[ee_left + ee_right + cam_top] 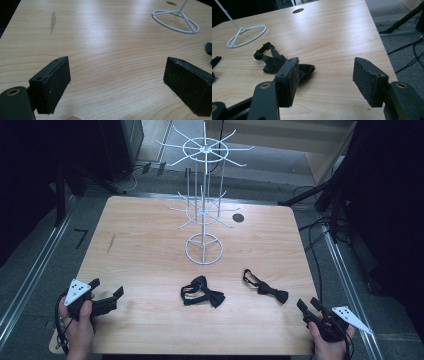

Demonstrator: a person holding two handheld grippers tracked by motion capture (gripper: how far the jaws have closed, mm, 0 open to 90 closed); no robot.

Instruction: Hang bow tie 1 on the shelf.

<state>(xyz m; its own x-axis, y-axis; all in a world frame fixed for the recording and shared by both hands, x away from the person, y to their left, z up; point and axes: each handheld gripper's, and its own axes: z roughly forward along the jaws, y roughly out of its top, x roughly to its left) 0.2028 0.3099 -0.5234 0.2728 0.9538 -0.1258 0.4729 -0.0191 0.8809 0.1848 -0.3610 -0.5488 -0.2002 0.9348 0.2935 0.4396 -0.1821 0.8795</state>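
High view: the left gripper [106,294] sits at the table's [150,255] 8 o'clock corner, the right gripper [309,305] at 4 o'clock, both empty with jaws apart. 2 black bow ties lie between them, one [202,292] at centre front, the other [265,286] to its right, near the right gripper. A white wire rack [204,210] stands behind them (nothing blocks either tie)

Left gripper view: open jaws over bare wood, rack base [176,20] at 1 o'clock

Right gripper view: jaws parted, bow tie [275,61] at 10 o'clock, partly behind one jaw
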